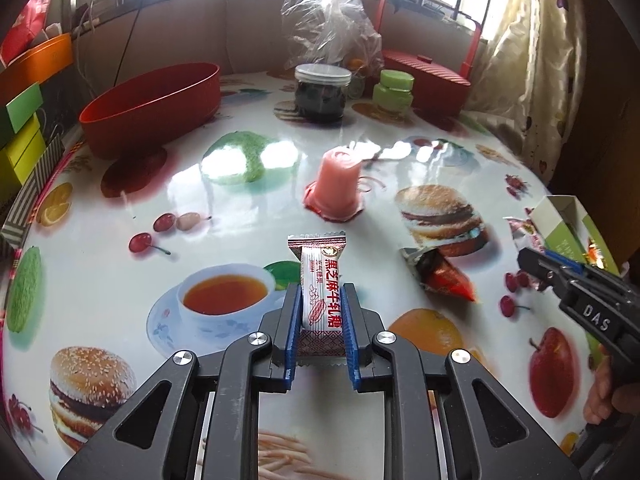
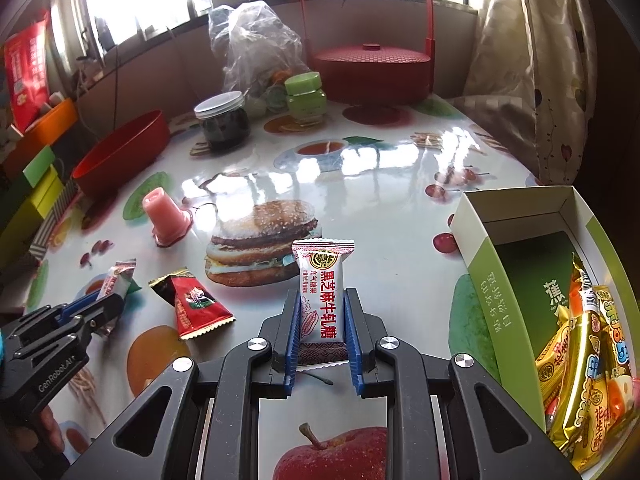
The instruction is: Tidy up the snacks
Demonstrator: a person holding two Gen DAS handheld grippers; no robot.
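Two hand-held black grippers with blue-lined fingers worked over a glossy round counter (image 2: 380, 184) printed with burgers, fruit and teacups. The left gripper (image 1: 320, 300) had its fingers closed tight on a white-wrapped nougat candy with red Chinese lettering (image 1: 318, 280), which stood upright between the pads above the printed teacup. The right gripper (image 2: 322, 304) likewise had its fingers clamped on a second white nougat candy with red lettering (image 2: 323, 292), held upright in front of the printed burger. To the right of it lay an open green-and-white cardboard box (image 2: 500, 280), its far end bare and its near end holding gold-wrapped snack packets (image 2: 580, 364). A red-and-black triangular foil snack packet (image 2: 192, 304) lay on the counter between the two grippers, touching neither. Further back stood an upturned pink jelly cup (image 1: 338, 184), alone on the counter. Near the far-left rim sat a red oval plastic bowl (image 1: 152, 108). Toward the back stood a dark-filled glass jar with a pale lid (image 1: 322, 92), a small green jar with a green lid (image 1: 394, 90), a crumpled clear plastic bag (image 1: 328, 20), and a round red lidded basket with a tall handle (image 2: 372, 68). A person's fingers (image 1: 600, 384) showed gripping the right gripper's handle.
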